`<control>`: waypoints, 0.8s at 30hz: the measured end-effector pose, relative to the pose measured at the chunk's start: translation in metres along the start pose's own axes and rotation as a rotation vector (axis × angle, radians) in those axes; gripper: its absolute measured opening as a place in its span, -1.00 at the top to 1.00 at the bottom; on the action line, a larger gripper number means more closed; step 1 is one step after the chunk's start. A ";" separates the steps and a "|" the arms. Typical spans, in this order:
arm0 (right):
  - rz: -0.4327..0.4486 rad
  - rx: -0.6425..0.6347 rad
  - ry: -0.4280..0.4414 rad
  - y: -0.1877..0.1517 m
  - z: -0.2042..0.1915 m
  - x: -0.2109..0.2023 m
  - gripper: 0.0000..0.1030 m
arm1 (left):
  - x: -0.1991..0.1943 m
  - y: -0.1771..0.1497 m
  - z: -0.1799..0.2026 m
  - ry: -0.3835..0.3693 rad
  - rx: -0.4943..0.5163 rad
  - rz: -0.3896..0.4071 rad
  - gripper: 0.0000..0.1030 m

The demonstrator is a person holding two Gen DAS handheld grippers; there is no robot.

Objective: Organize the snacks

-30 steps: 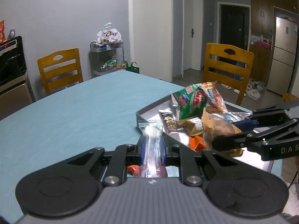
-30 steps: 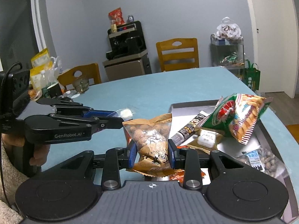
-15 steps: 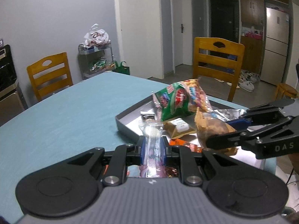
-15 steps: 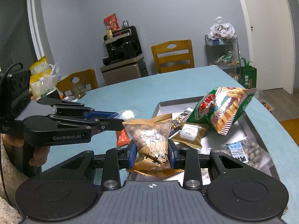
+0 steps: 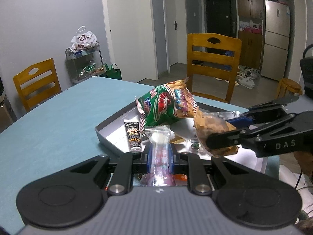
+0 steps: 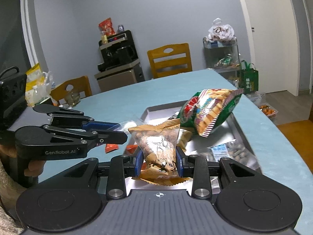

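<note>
My left gripper [image 5: 159, 157] is shut on a clear candy packet [image 5: 158, 146] with a white sweet at its tip, held just over the near corner of the grey tray [image 5: 109, 143]. My right gripper [image 6: 158, 163] is shut on a tan peanut bag [image 6: 157, 146], above the tray's [image 6: 156, 109] near end. Each gripper shows in the other's view: the right gripper [image 5: 221, 135] at the right with the peanut bag [image 5: 211, 125], the left gripper [image 6: 119, 130] at the left. In the tray lie a green chip bag [image 5: 168, 105], a small tube snack [image 5: 133, 135] and a clear nut pack [image 6: 232, 151].
The tray rests on a teal table [image 5: 58, 121]. Small orange packets [image 6: 111, 147] lie on the table by the tray. Wooden chairs [image 5: 213, 62] stand around it. A shelf cart with bags [image 6: 222, 54] and a coffee machine [image 6: 117, 52] stand by the wall. A hand [image 6: 33, 168] holds the left gripper.
Both grippers have moved across the table with their packets still held; the tray and green chip bag now sit closer and more central in both views.
</note>
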State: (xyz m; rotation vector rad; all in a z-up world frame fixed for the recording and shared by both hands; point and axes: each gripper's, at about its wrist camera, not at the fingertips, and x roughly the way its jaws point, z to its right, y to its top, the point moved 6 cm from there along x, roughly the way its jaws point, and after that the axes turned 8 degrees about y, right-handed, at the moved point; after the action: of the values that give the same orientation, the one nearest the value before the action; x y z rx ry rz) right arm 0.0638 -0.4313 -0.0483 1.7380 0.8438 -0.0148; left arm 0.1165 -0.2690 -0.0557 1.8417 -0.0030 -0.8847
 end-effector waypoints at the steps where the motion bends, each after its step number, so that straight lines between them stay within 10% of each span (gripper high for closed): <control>1: -0.001 0.006 -0.007 0.000 0.002 0.001 0.32 | 0.003 0.001 0.000 0.011 0.000 -0.001 0.74; 24: -0.017 -0.013 -0.056 0.016 0.004 0.024 0.32 | 0.057 0.029 -0.019 0.137 -0.090 -0.045 0.74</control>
State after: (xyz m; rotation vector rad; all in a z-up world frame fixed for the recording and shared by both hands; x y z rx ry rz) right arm 0.0921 -0.4234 -0.0463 1.7106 0.8156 -0.0691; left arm 0.1800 -0.2885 -0.0614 1.8200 0.1625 -0.7757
